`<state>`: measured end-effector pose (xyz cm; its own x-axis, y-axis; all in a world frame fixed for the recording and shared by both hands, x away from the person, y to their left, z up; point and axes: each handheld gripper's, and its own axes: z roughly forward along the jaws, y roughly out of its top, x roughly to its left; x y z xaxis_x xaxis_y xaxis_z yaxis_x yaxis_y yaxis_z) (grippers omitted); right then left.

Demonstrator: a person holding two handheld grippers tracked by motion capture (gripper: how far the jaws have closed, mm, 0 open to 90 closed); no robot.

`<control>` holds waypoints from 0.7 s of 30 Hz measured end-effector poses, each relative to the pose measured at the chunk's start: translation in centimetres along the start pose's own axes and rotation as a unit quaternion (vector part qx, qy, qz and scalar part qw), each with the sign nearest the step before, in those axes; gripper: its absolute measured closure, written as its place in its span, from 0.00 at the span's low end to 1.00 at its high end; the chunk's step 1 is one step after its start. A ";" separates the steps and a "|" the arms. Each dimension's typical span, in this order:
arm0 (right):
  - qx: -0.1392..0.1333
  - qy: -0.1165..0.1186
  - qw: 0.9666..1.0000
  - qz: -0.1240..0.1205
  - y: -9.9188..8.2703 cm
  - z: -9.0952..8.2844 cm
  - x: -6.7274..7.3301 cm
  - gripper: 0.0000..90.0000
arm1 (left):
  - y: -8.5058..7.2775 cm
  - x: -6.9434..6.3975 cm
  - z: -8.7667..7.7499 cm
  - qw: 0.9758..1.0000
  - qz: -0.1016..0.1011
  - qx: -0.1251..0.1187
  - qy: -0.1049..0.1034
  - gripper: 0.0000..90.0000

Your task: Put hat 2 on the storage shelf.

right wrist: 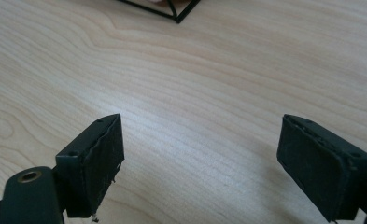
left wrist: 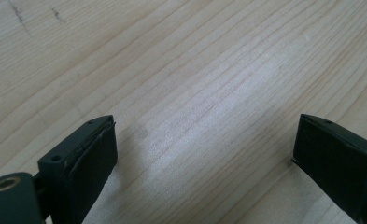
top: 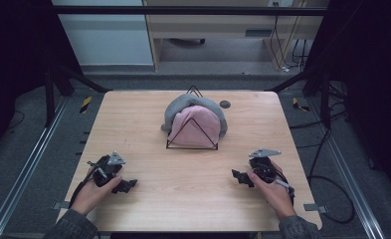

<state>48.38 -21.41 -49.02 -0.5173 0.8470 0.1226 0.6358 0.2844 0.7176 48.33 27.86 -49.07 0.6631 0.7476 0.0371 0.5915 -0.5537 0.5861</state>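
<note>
A black wire rack (top: 192,134) stands at the middle back of the wooden table (top: 148,114), with a pink cloth (top: 195,125) and a grey cloth (top: 183,107) draped over it. My left gripper (top: 127,185) rests low near the front left, held by a hand, jaws pointing toward the table's middle. In the left gripper view it (left wrist: 204,144) is open with bare wood between its jaws. My right gripper (top: 239,177) lies near the front right, pointing inward. Its jaws (right wrist: 202,154) stand wide apart over bare wood, and a corner of the rack (right wrist: 174,11) peeks in at the top.
A small dark round disc (top: 225,104) sits in the tabletop behind the rack on the right. Black frame posts and cables stand around the table on a grey floor. Cables trail from both grippers off the front edge.
</note>
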 end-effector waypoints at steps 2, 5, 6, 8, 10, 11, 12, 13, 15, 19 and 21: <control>0.006 0.000 1.000 -0.002 -0.2 0.2 0.1 0.16 | -0.1 0.0 0.1 1.000 0.005 0.009 0.001 0.06; 0.006 0.005 1.000 0.001 -0.2 0.2 0.1 0.15 | -0.2 0.0 0.2 1.000 0.000 0.006 -0.005 0.05; 0.010 0.008 1.000 0.001 -0.3 0.3 0.3 0.15 | -0.2 0.0 0.3 1.000 -0.003 0.007 -0.008 0.04; 0.012 0.009 1.000 -0.001 -0.3 0.4 0.4 0.14 | -0.2 0.1 0.3 1.000 -0.004 0.006 -0.008 0.02; 0.023 0.013 1.000 0.000 -0.4 0.8 0.4 0.13 | -0.3 0.1 0.4 1.000 -0.006 0.001 -0.008 0.00; 0.023 0.013 1.000 0.000 -0.4 0.8 0.4 0.13 | -0.3 0.1 0.4 1.000 -0.005 0.003 -0.008 0.00; 0.026 0.011 1.000 0.001 -0.4 0.9 0.5 0.12 | -0.4 0.1 0.4 1.000 -0.006 0.001 -0.007 0.00; 0.027 0.010 1.000 -0.003 -0.5 1.0 0.5 0.11 | -0.4 0.1 0.4 1.000 -0.007 0.001 -0.006 0.00; 0.026 0.006 1.000 -0.011 -0.6 1.1 0.7 0.09 | -0.4 0.1 0.4 1.000 -0.005 0.000 -0.006 0.00; 0.017 -0.012 0.999 -0.046 -1.2 1.5 1.5 0.04 | -0.5 0.1 0.4 1.000 -0.009 -0.005 -0.007 0.00; 0.017 -0.020 0.998 -0.060 -1.4 1.6 1.7 0.03 | -0.5 0.1 0.4 1.000 -0.009 -0.005 -0.007 0.00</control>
<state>47.48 -19.63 -50.87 -0.5678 0.8231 0.0098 0.5900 0.3986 0.7021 48.27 28.04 -49.74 0.6590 0.7520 0.0151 0.5984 -0.5364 0.5952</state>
